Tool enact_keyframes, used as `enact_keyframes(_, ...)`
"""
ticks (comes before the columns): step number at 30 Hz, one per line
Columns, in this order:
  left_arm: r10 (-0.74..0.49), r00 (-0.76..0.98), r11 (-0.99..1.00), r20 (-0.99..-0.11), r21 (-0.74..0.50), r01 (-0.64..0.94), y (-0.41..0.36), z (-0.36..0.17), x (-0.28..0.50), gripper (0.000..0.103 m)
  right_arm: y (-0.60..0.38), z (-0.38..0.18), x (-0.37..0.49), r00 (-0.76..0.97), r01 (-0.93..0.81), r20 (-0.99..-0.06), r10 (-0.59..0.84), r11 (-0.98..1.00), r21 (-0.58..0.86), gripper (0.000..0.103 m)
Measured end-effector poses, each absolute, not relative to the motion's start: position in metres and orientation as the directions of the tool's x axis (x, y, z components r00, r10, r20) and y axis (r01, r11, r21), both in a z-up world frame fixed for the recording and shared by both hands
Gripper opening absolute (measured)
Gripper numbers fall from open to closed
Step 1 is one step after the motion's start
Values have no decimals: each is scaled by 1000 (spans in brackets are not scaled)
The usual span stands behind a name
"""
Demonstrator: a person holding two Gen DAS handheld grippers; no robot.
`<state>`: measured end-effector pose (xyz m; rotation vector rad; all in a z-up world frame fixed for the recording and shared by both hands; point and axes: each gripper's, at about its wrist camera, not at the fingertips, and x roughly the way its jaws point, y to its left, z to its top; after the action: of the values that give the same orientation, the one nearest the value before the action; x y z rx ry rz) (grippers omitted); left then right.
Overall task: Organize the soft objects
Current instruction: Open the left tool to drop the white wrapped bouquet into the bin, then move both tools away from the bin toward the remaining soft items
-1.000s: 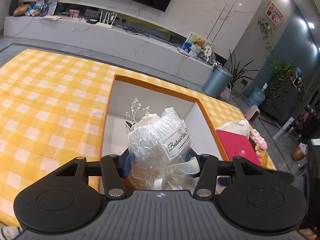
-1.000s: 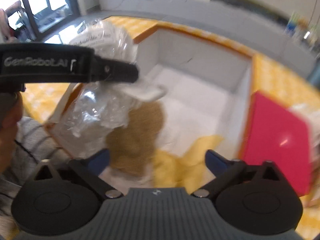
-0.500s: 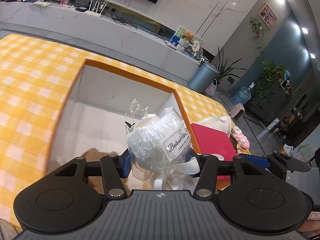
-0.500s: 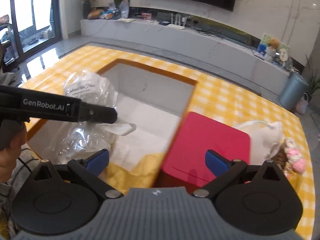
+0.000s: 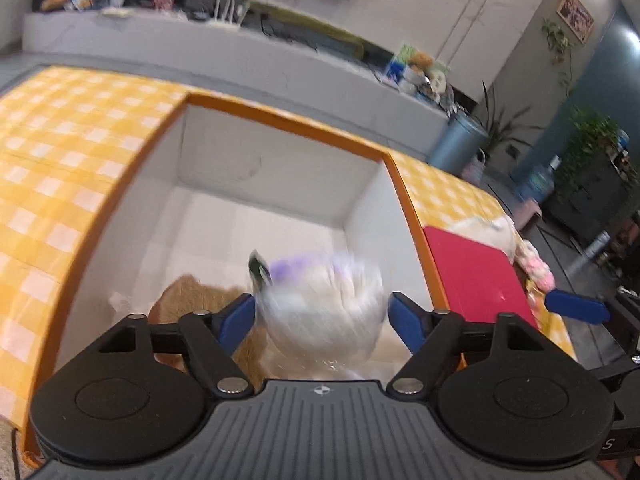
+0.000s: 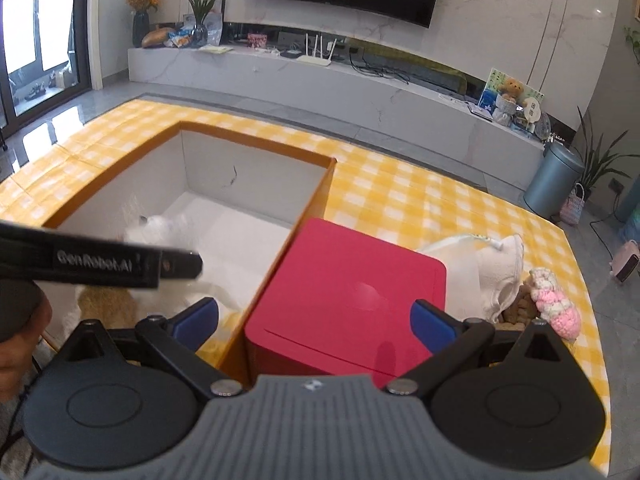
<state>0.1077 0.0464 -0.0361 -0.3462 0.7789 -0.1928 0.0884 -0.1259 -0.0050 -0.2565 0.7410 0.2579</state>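
Release over the box: the left gripper [image 5: 322, 314], its jaws just opened and clear of the blurred wrapped bouquet [image 5: 320, 304] between them, lets it drop into the orange-rimmed box [image 5: 280, 120] at frame centre beside a brown plush [image 5: 188, 300]. Next — the right gripper [image 6: 314, 316], jaws apart and empty, likely reaches past the red box [image 6: 352, 280] for the white pouch [image 6: 492, 268] and pink knit toy [image 6: 556, 308], right. The left gripper's side reads "GenRobot.AI".

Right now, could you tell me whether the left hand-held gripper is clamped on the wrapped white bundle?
No, the left hand-held gripper has just been opening, and its blue pads stand clear of the blurred wrapped bundle between them over the box.
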Motion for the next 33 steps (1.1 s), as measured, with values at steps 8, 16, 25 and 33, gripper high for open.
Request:
enact_keyframes(8,-249,791,941,-558,-334,61,50,-23,95,99,-128,-5,88,714,-303,-688,132,944,-133,100)
enact_keyframes(16,-205,850,956,-485,-285,68,54,-8,87,99,-127,-4,88,720,-287,-686,110,946,-150,100)
enact_keyframes(25,-146,867,976,-477,-211,49,48,5,81,99,-129,7,81,744,-281,-659,109,946,-160,100)
enact_keyframes(33,-158,866,979,-475,-187,77,31,24,69,99,-153,29,63,791,-231,-604,95,961,-151,100)
